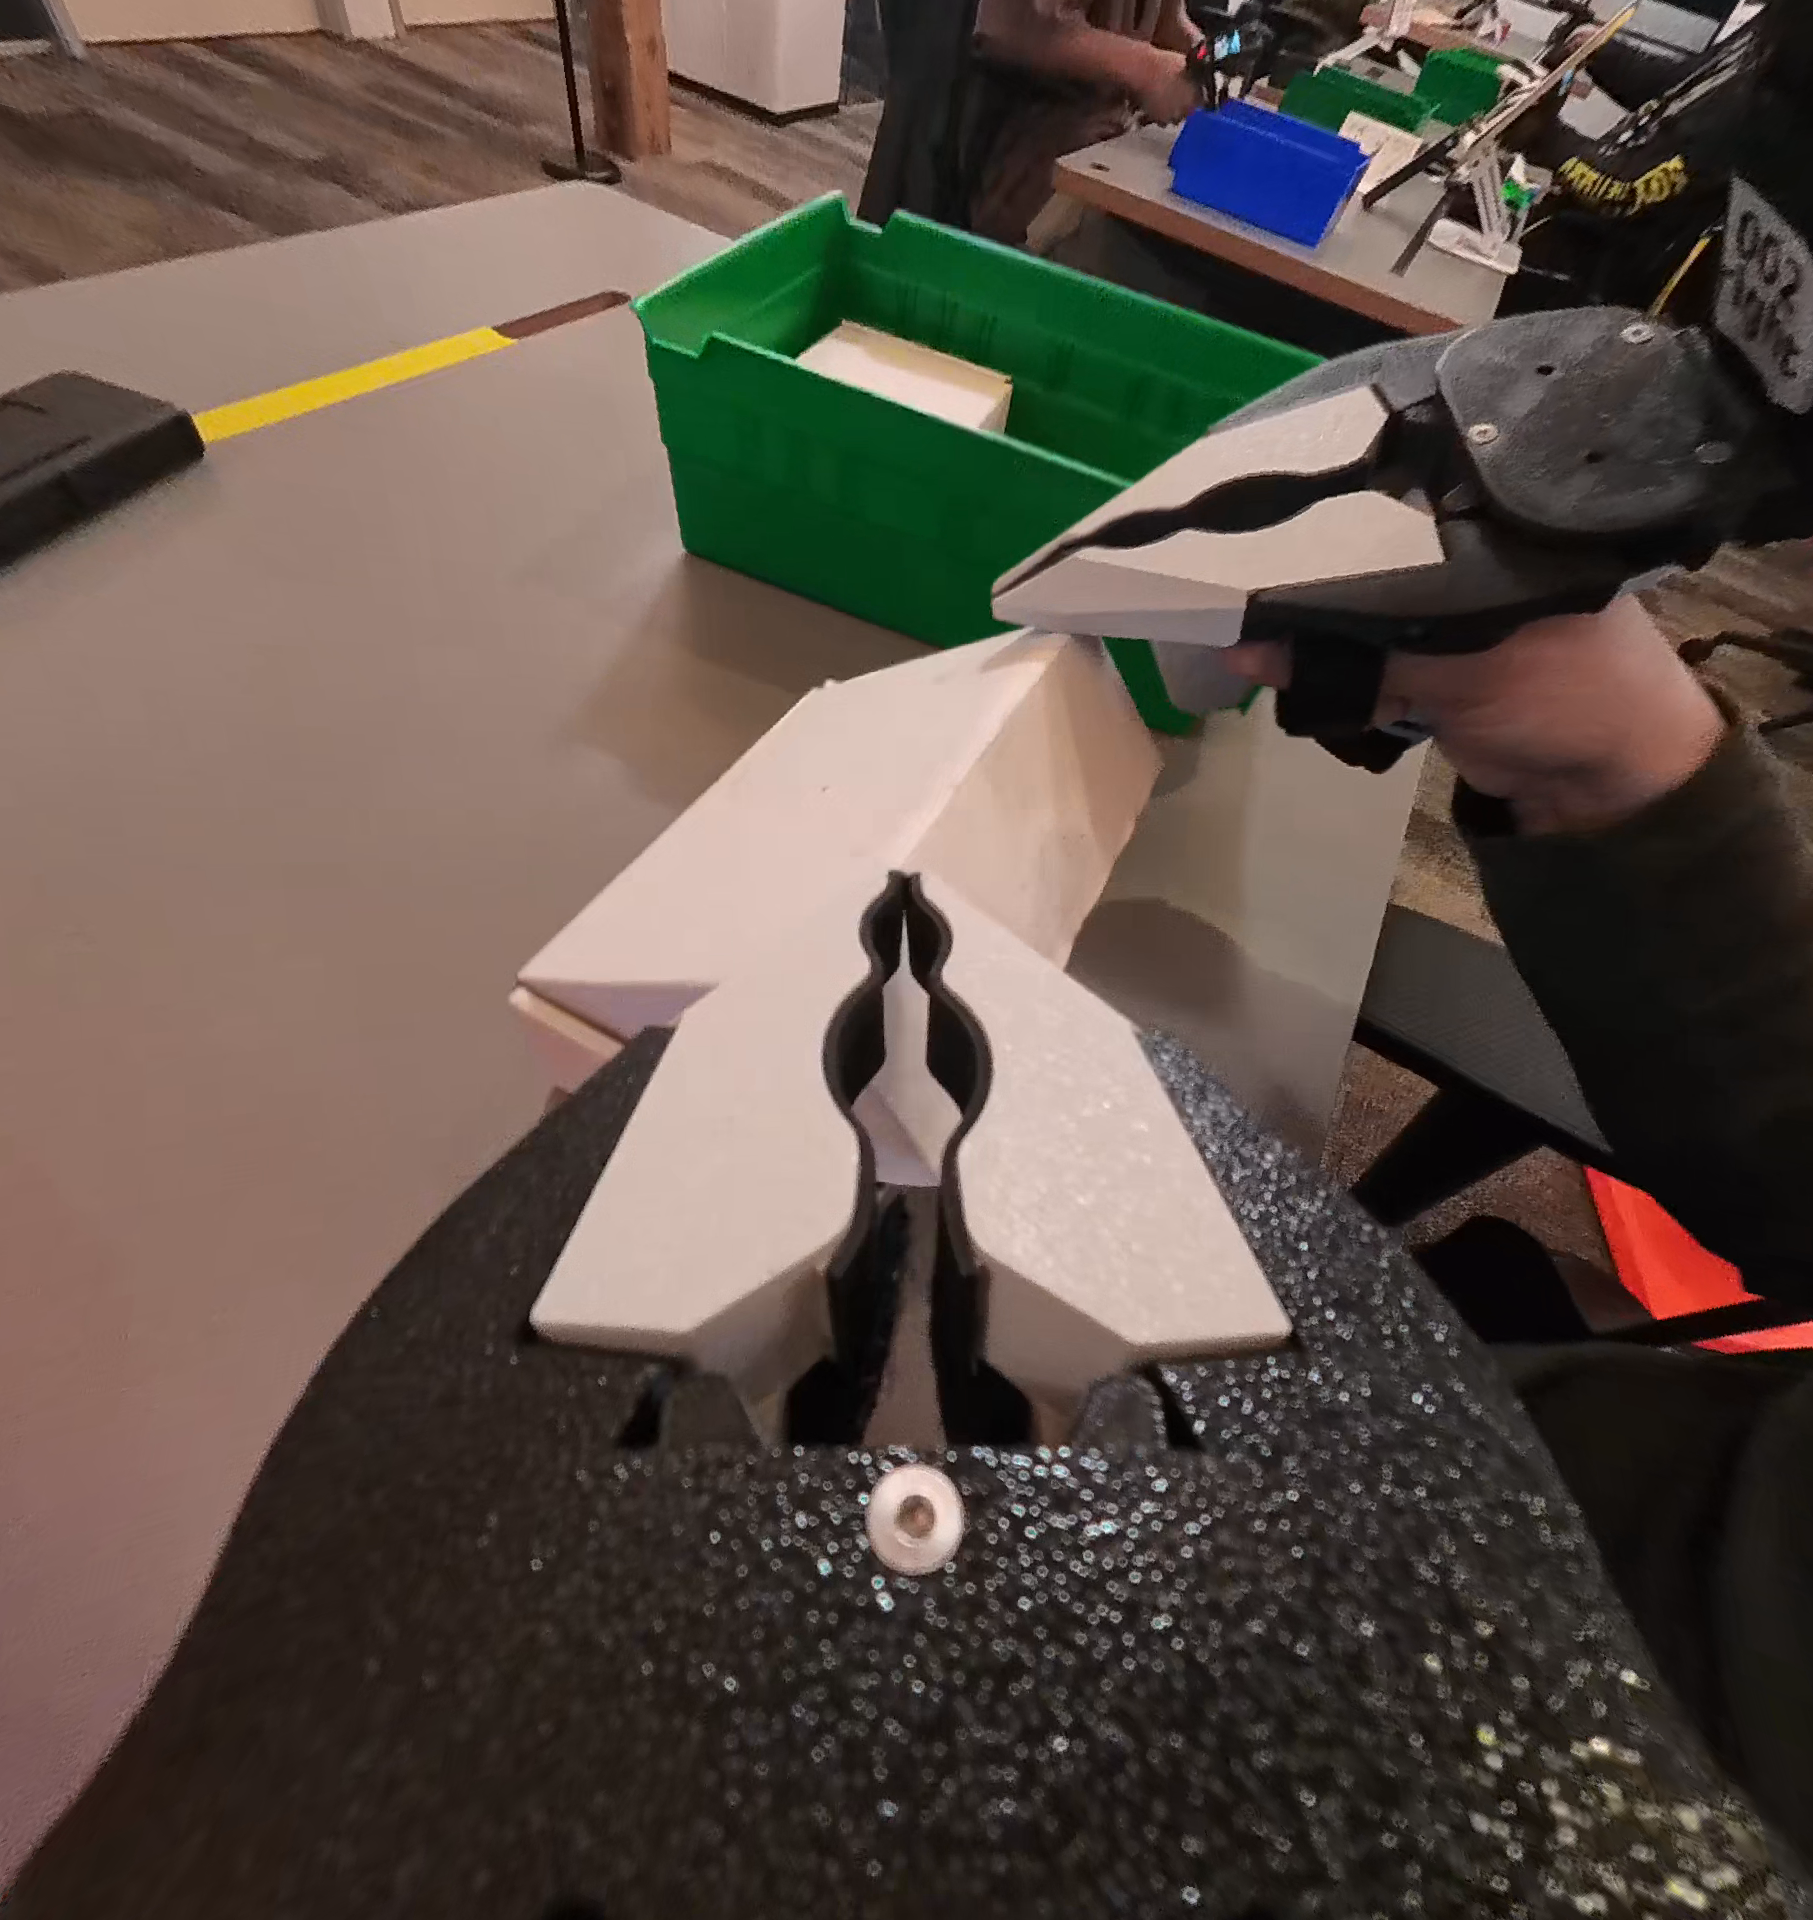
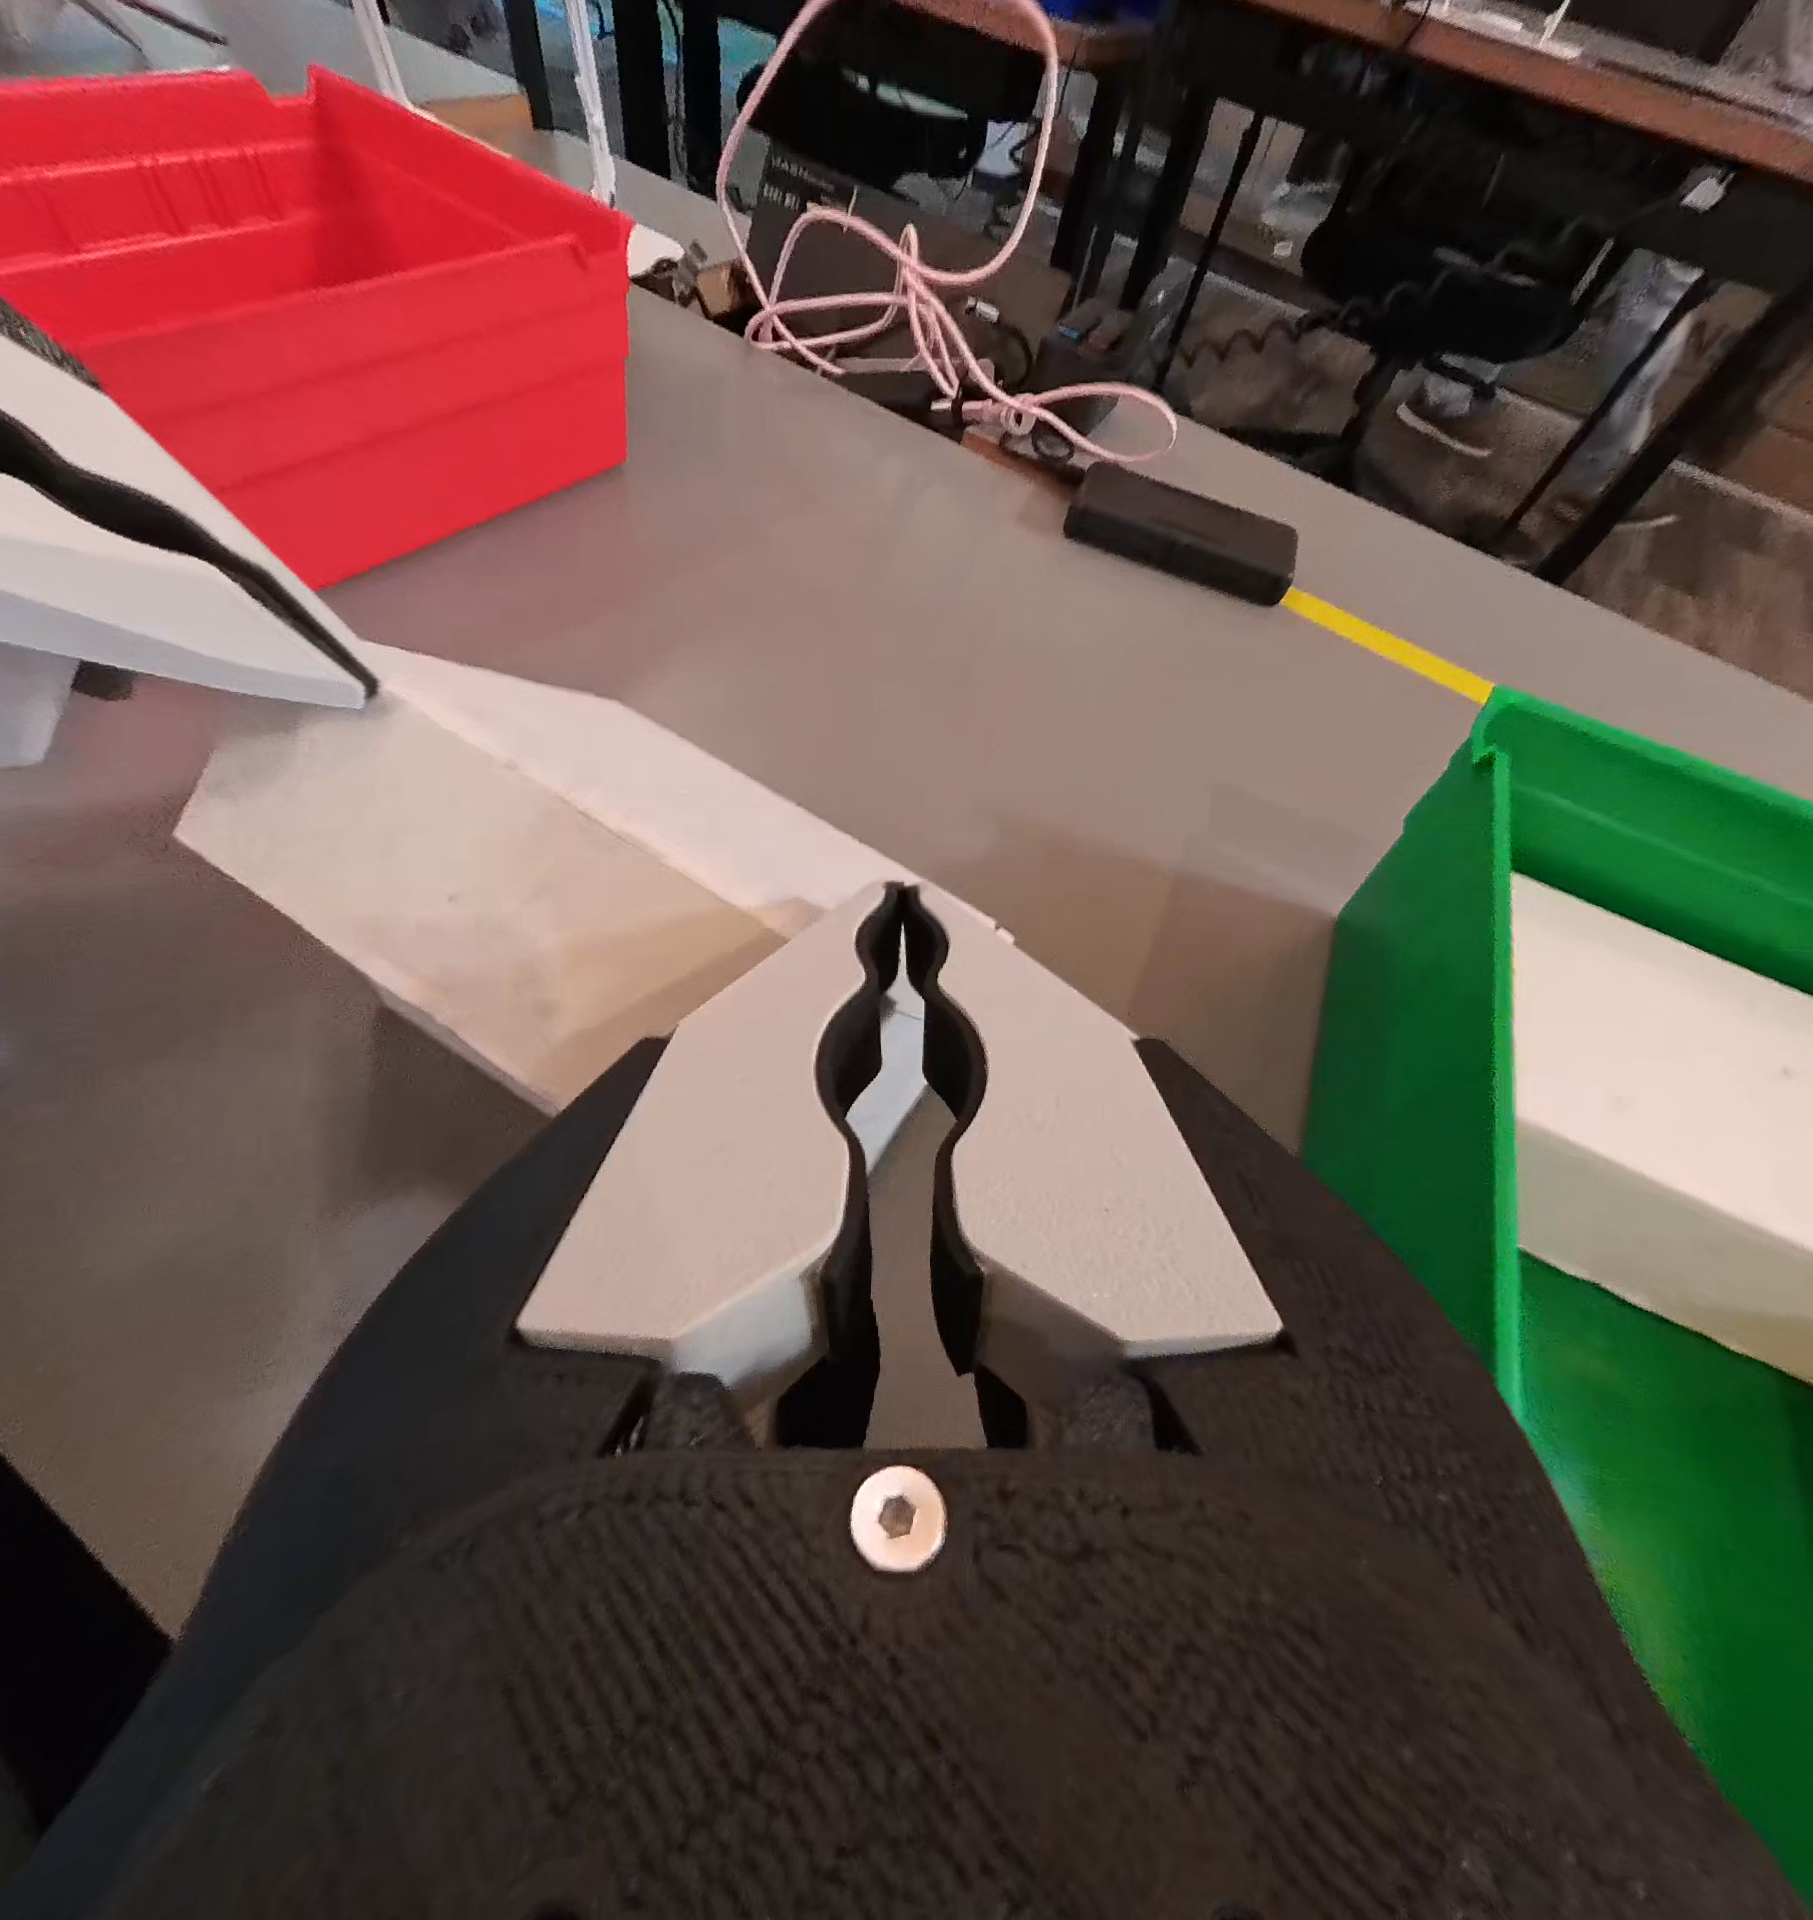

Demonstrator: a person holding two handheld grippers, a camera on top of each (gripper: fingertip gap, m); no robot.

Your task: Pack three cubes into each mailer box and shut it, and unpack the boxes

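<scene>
We press both sets of jaws together and lay them on the white mailer box, left gripper at one end, right gripper at the other, likely holding its lid flat near the surface's edge beside the green bin.

writing on a tag and a dark box, not given here
</scene>
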